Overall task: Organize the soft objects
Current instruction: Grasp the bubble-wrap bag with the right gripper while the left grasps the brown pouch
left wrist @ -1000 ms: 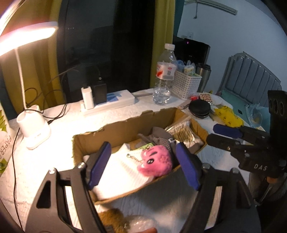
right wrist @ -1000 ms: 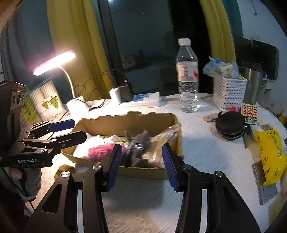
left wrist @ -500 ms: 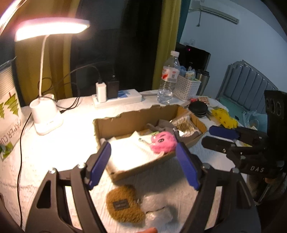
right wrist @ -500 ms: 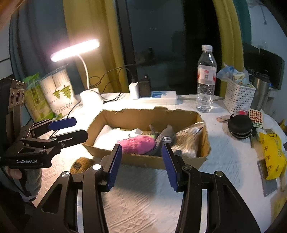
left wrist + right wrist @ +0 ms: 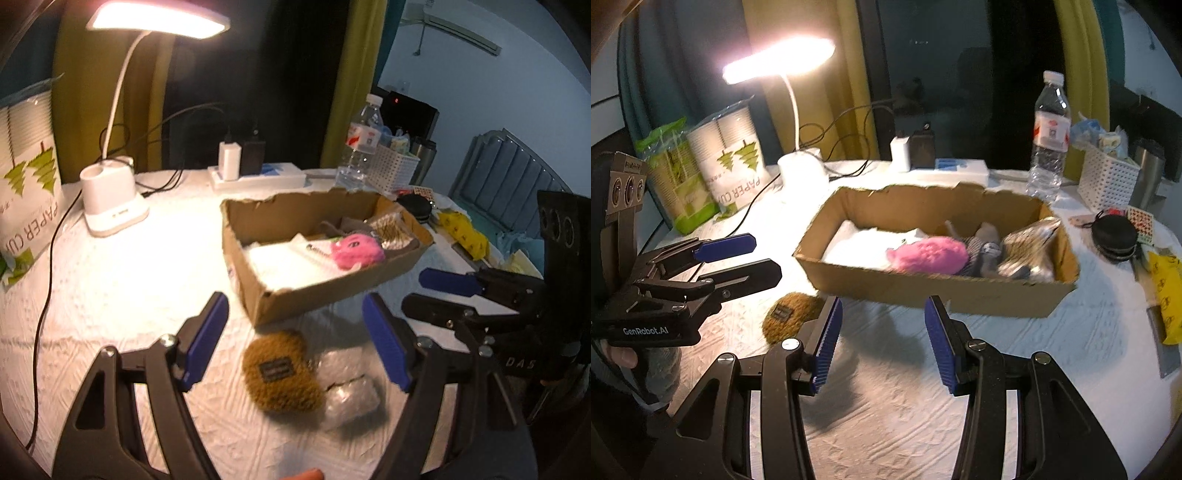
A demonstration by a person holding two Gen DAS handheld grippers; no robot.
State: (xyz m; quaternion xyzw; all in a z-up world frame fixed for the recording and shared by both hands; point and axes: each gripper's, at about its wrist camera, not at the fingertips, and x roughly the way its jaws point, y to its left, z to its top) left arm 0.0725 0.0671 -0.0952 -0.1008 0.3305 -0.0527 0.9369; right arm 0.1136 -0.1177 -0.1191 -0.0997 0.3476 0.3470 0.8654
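now treat the brown plush pouch [image 5: 281, 373] as light, soft and compressible; grip it across its middle. it lies on the table [image 5: 110, 295] just in front of the cardboard box [image 5: 325, 291], between and slightly beyond your left tongs [image 5: 295, 341], which are open and empty. your right tongs [image 5: 882, 341] are also open.

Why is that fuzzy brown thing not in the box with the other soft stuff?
It looks left out. The fuzzy brown pouch lies on the tablecloth in front of the cardboard box, beside a clear plastic packet, while the pink plush is inside. The box's back rim is also ragged, as if torn.
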